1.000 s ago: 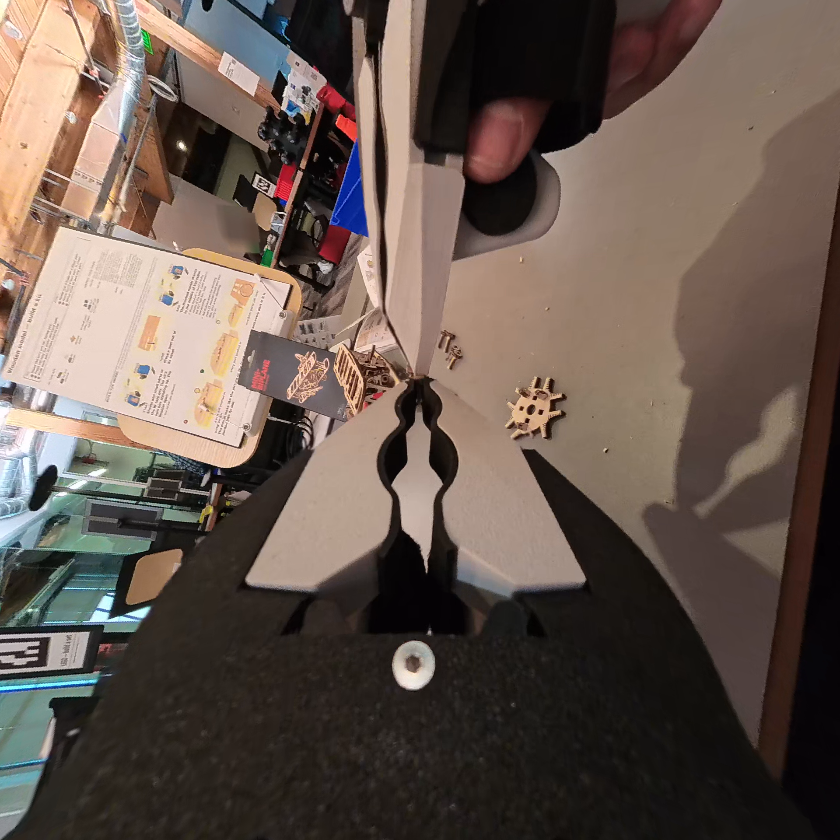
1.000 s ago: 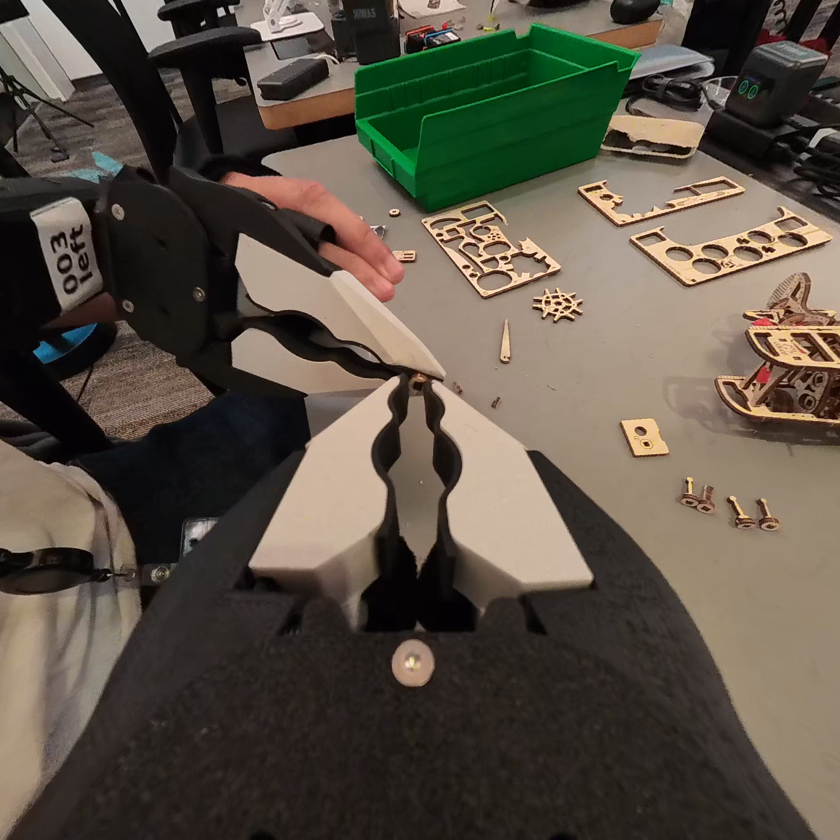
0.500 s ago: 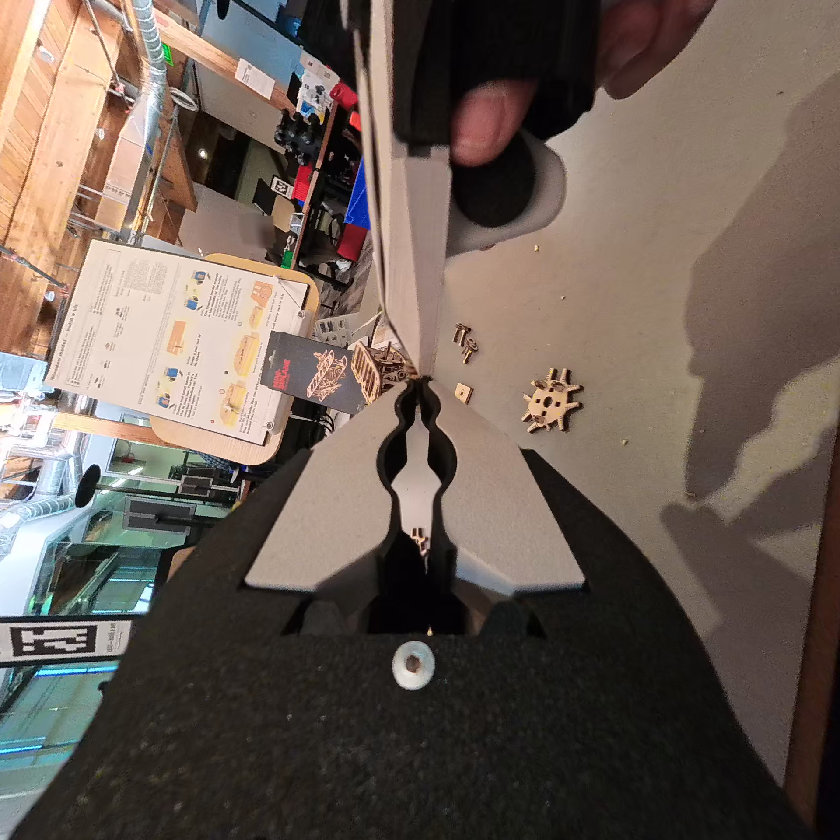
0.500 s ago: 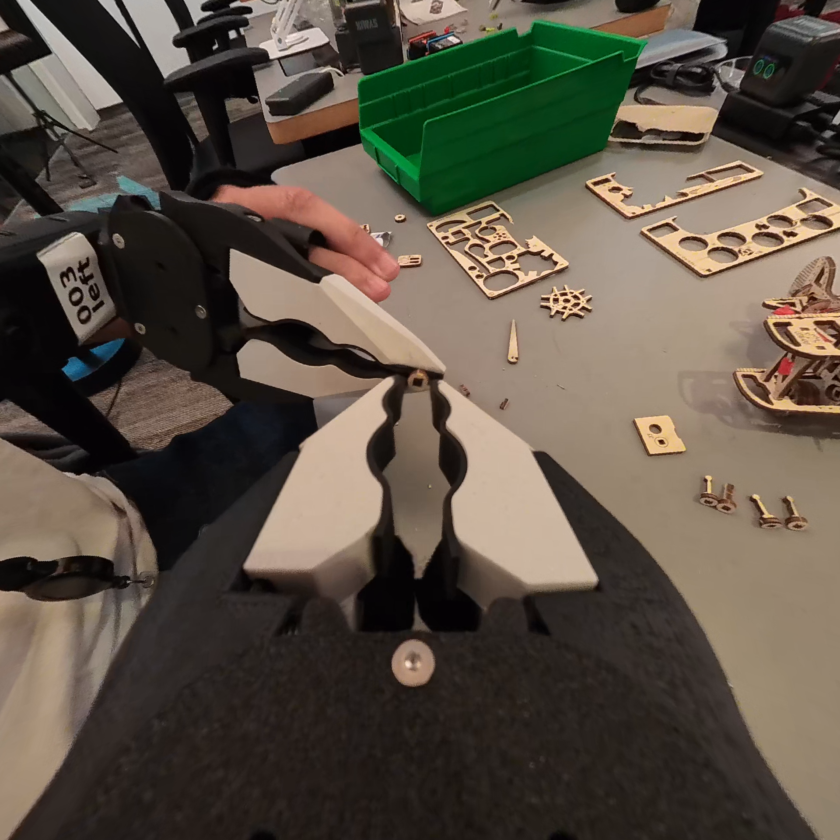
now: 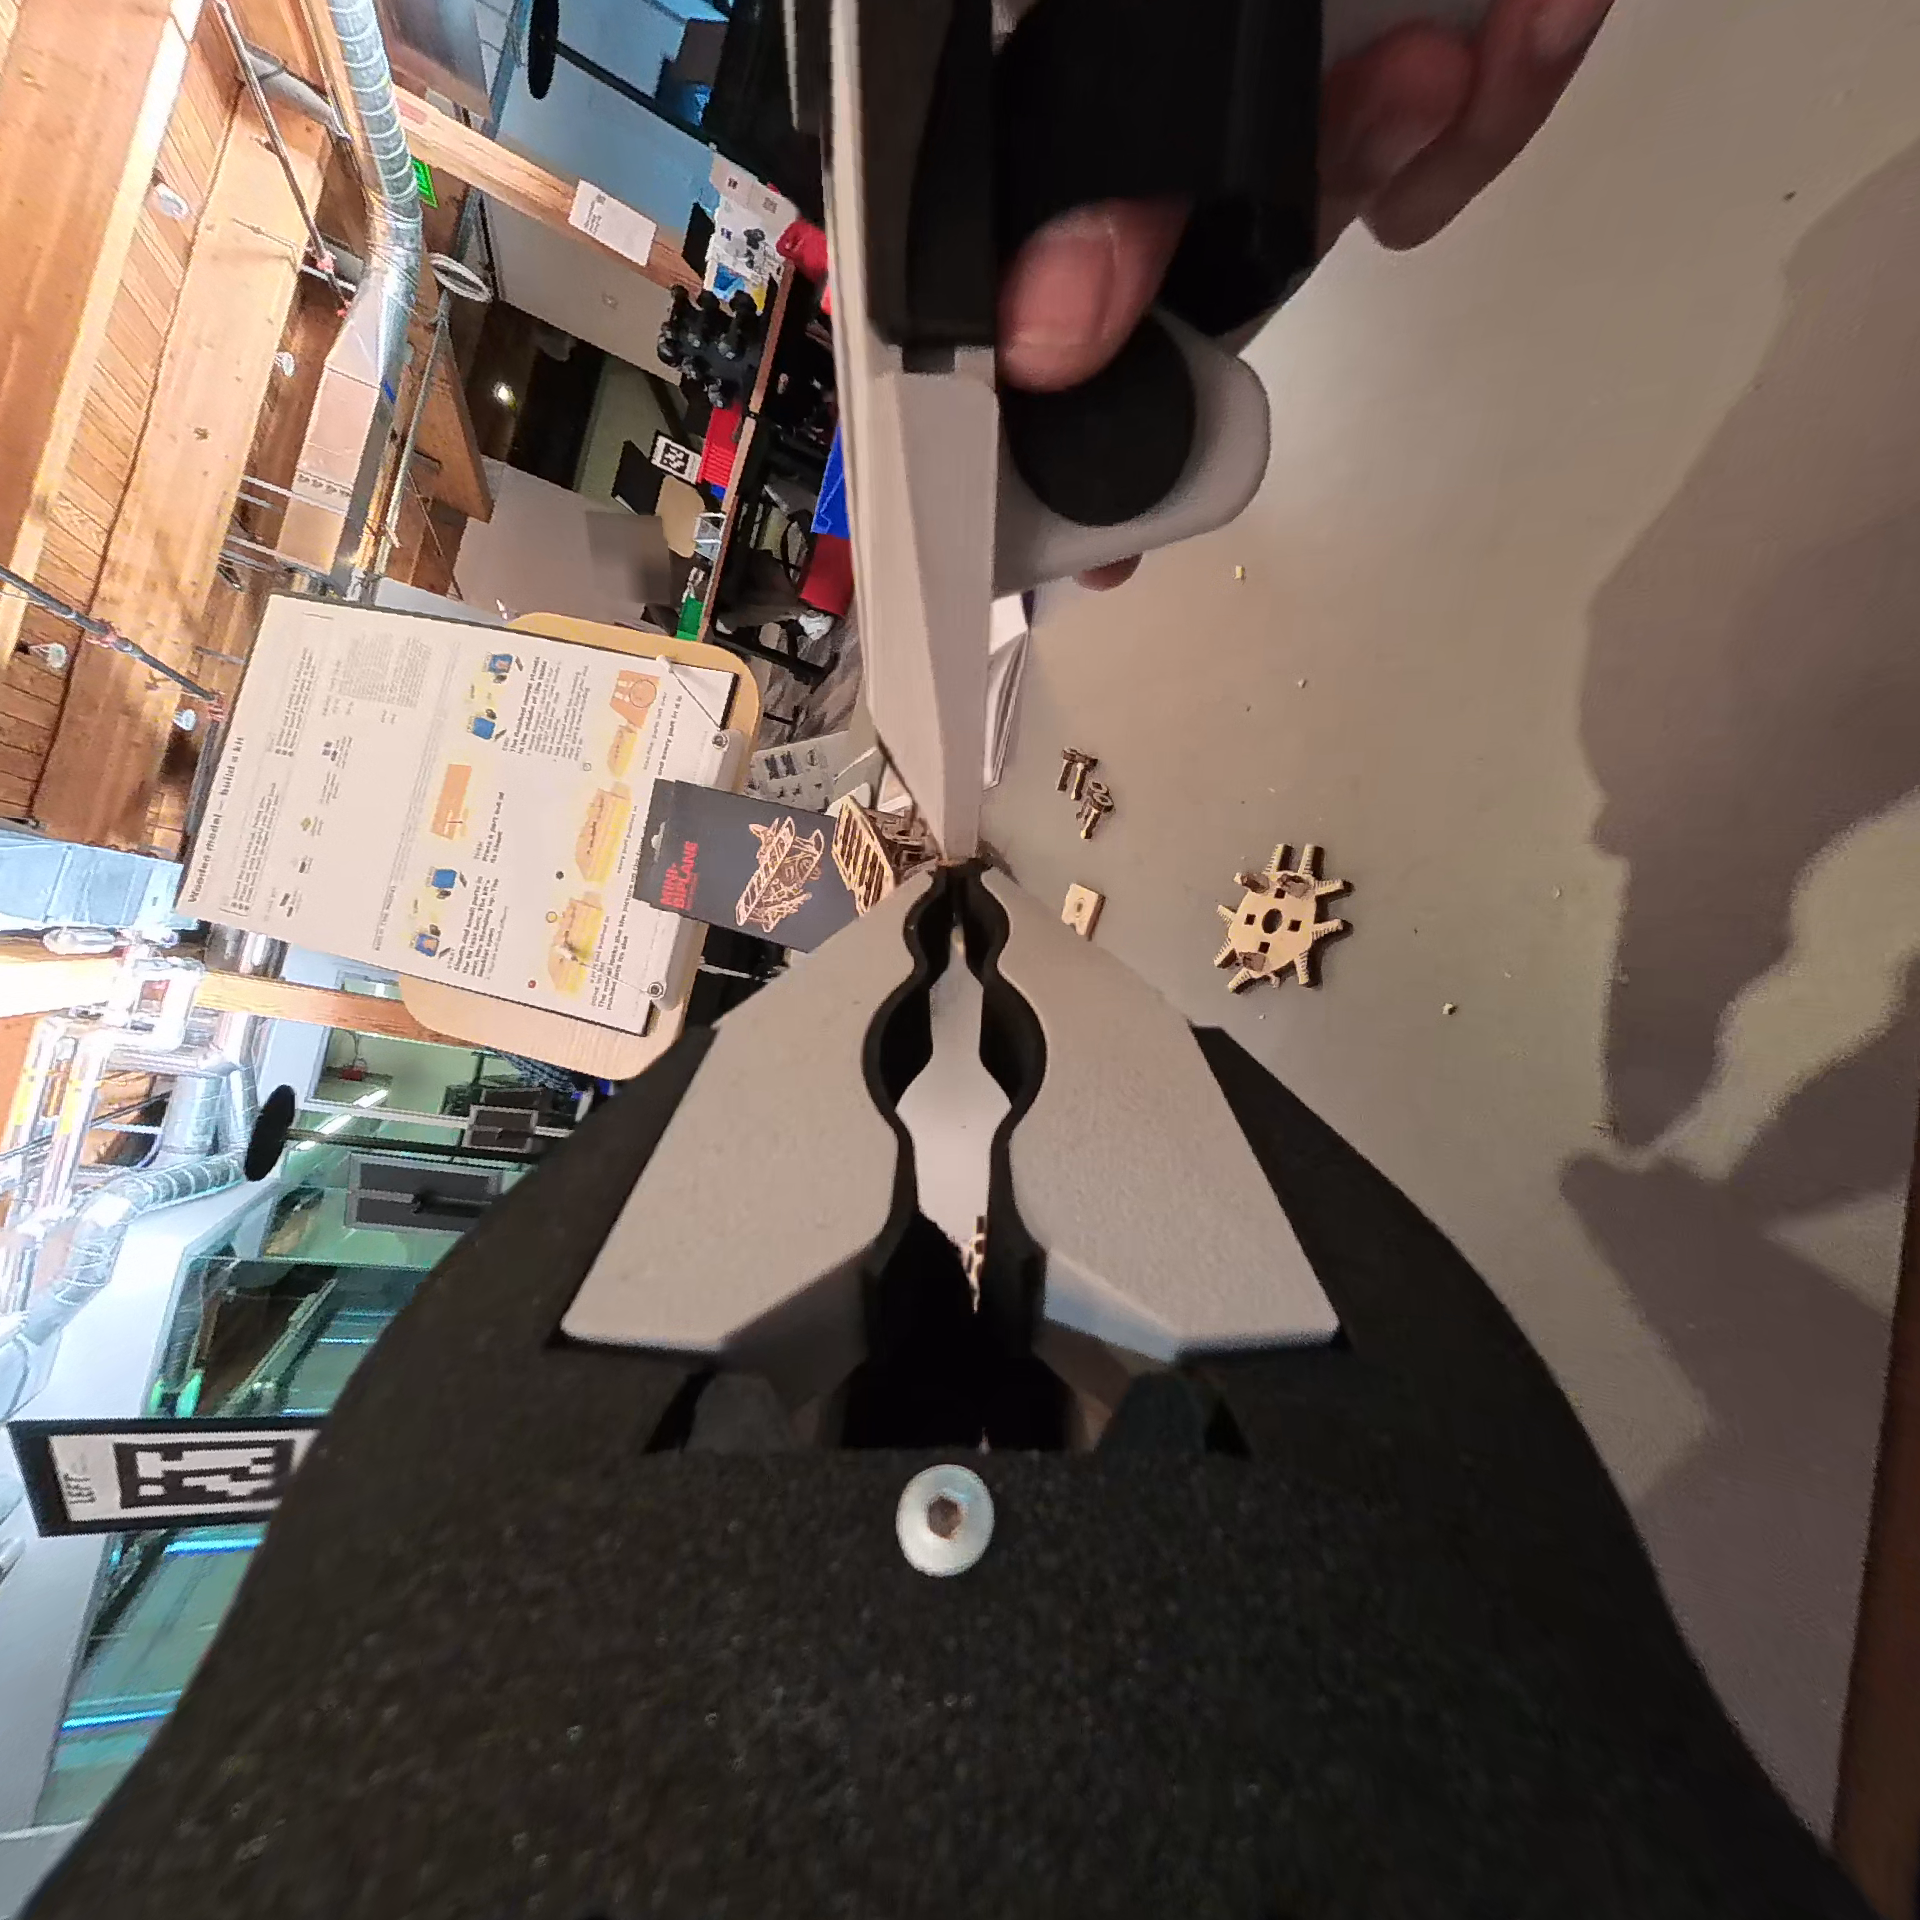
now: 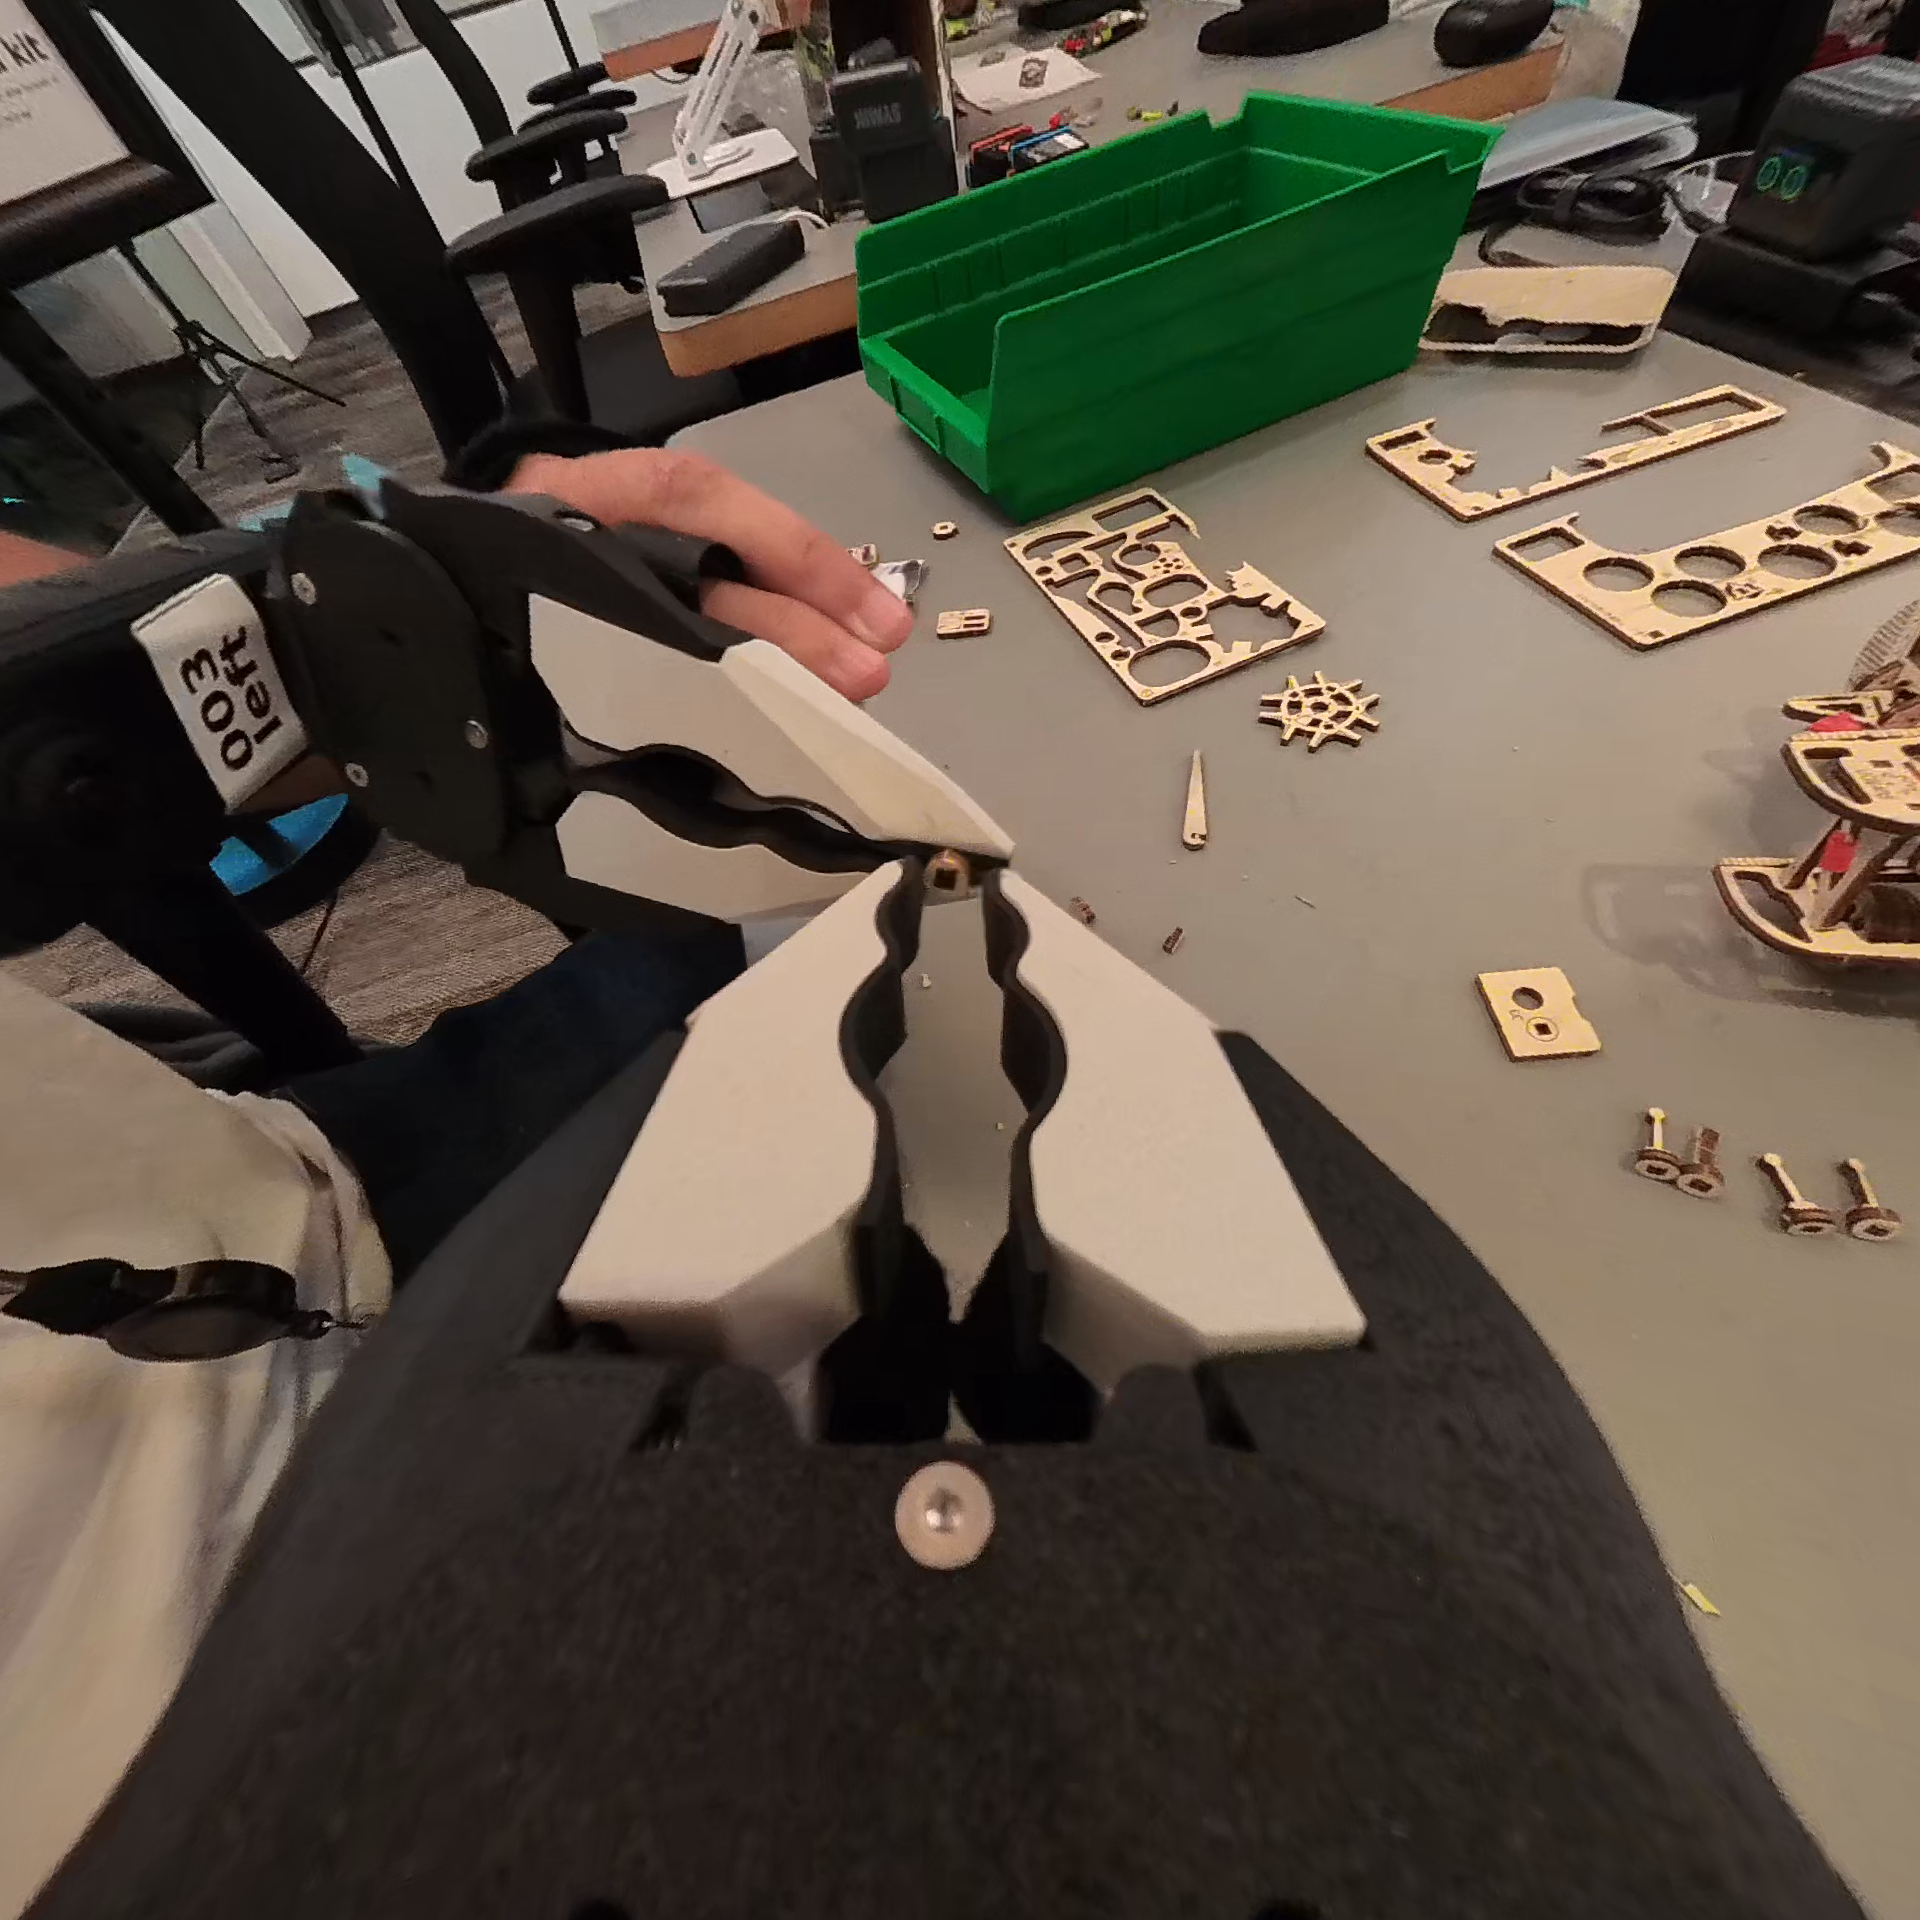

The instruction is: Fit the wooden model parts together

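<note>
A small round wooden peg with a square hole is pinched at the tip of my left gripper, which is shut on it. In the right wrist view the left gripper comes in from the left with a person's hand on it. My right gripper stands a little open, its two fingertips on either side of the peg with small gaps. In the left wrist view the right gripper comes down from above, tip to tip with mine. Both are held above the grey table.
On the table lie a green bin, punched-out wooden sheets, a spoked wheel, a pointed stick, a square plate, several pegs, a part-built model and a toothed gear. An instruction board stands behind. Less than 4 cm separates the two grippers' tips.
My right gripper's fingers have spread apart around the peg, which they closely flanked a second ago. The left gripper keeps its hold. Both views have shifted slightly.
</note>
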### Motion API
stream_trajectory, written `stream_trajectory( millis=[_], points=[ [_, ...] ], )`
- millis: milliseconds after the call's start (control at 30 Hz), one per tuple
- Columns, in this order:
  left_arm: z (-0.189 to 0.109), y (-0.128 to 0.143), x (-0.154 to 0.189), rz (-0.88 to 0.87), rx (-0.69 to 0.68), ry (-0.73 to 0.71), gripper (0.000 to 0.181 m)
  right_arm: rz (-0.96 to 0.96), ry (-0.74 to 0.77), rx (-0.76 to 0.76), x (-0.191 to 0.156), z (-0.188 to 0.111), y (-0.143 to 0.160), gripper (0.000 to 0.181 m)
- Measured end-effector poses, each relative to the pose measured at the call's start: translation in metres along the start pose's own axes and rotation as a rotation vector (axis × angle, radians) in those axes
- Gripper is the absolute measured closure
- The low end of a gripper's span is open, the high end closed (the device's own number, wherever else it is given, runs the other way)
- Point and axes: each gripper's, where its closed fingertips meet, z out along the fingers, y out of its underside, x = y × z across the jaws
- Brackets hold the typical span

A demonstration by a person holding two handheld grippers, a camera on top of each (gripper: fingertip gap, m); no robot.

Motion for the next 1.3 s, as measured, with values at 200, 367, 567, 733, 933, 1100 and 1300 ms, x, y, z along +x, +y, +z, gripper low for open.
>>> stream_trajectory(
  millis=[200,367,567,733,933,1100,1300],
  points=[
    [-0.001,-0.001,-0.002,0.007,0.006,-0.012,0.181,0.058,-0.049,0.021,-0.002,-0.001,-0.001,0.175],
    [0.001,0.005,-0.004,-0.127,-0.020,0.020,0.172,0.133,-0.068,0.056,0.009,-0.008,-0.001,0.175],
    [0.006,0.027,-0.007,-0.307,-0.062,0.054,0.162,0.141,0.139,0.036,0.095,-0.036,0.016,0.175],
    [0.013,0.042,0.002,-0.436,-0.119,0.116,0.164,0.174,0.296,-0.142,0.189,-0.043,0.059,0.175],
    [0.016,0.059,0.005,-0.556,-0.167,0.151,0.165,0.176,0.300,-0.242,0.223,-0.026,0.074,0.175],
    [0.017,0.066,0.008,-0.596,-0.180,0.177,0.165,0.279,0.244,-0.281,0.232,-0.023,0.087,0.175],
    [0.018,0.076,0.015,-0.715,-0.234,0.221,0.168,0.173,0.270,-0.308,0.233,-0.023,0.096,0.168]
  ],
)
